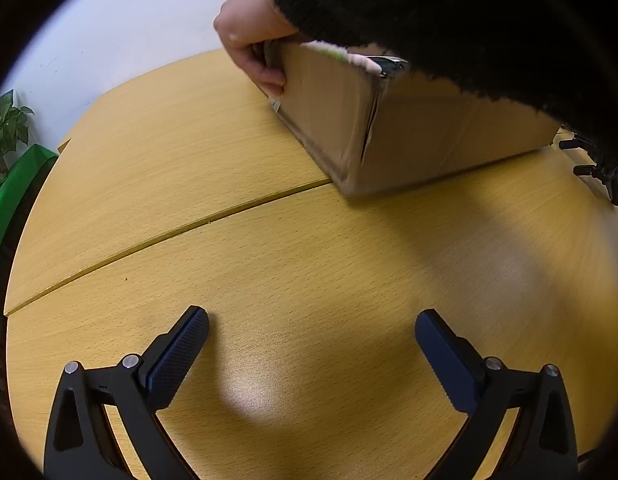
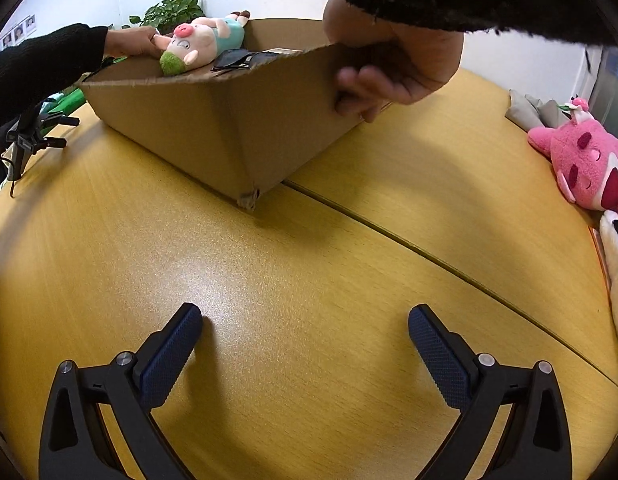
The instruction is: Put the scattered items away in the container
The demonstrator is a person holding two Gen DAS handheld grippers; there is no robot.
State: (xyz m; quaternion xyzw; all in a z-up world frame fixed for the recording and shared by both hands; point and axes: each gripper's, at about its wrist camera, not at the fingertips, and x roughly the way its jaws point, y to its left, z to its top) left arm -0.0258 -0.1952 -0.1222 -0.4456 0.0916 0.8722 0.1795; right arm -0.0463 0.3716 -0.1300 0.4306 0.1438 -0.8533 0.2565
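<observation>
Both sets of jaws stand wide apart and empty — the left gripper and the right gripper each hover low over bare wood of the yellow table, nothing between the blue textured pads. My read is that they are parked out of the way while bare hands deal with the box.

Further out, across the seam where two tabletops meet, sits the cardboard box, one lower corner pointing at the right gripper and scuffed. A bare hand in a black fuzzy sleeve clamps the box's near rim, and in the left view another hand pinches the far end wall — a two-handed hold, which looks like steadying or repositioning the container so it sits within reach. The box is blurred in the left view, so it may well be in motion.

Inside, a small plush pig lies on its side near the rim with a dark flat case beside it; a third hand at the far left touches the pig. Off at the right table edge a pink plush toy and a white one lie well apart from the box. A potted plant stands behind.
</observation>
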